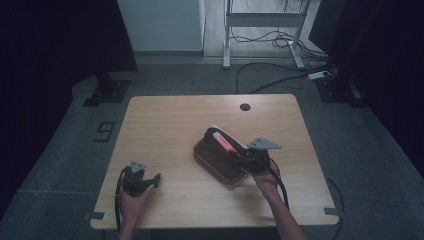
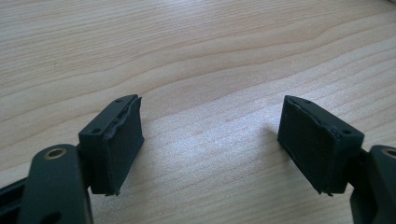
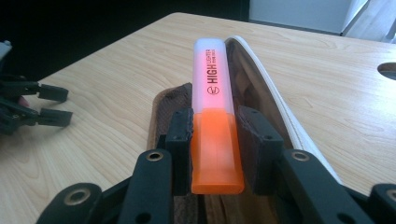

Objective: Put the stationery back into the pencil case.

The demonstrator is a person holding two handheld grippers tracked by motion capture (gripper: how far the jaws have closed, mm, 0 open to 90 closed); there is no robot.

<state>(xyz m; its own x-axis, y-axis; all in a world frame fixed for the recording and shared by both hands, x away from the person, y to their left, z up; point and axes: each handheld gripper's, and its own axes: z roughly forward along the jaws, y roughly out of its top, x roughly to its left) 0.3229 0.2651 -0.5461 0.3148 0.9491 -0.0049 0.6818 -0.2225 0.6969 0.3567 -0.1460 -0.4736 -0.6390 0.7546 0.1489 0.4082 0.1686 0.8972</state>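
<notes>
An orange highlighter [image 1: 223, 142] [image 3: 214, 93] with a pale translucent body has its orange end between my right gripper's [image 1: 236, 153] [image 3: 215, 128] pads, and the gripper is shut on it. It hangs over a brown pencil case [image 1: 218, 164] [image 3: 161, 112] that lies open in the middle of the wooden table [image 1: 170, 120], its white lining [image 3: 271, 84] showing beside the pen. My left gripper [image 1: 154, 181] [image 2: 210, 135] sits low over the table's near left part, open, with bare wood between its jaws. It also appears at the left edge of the right gripper view [image 3: 39, 105].
A round cable hole [image 1: 245, 106] [image 3: 387, 70] sits near the table's far edge. Beyond the table, a white desk frame [image 1: 227, 35] and loose cables [image 1: 270, 80] are on the floor. Dark screens stand at both sides.
</notes>
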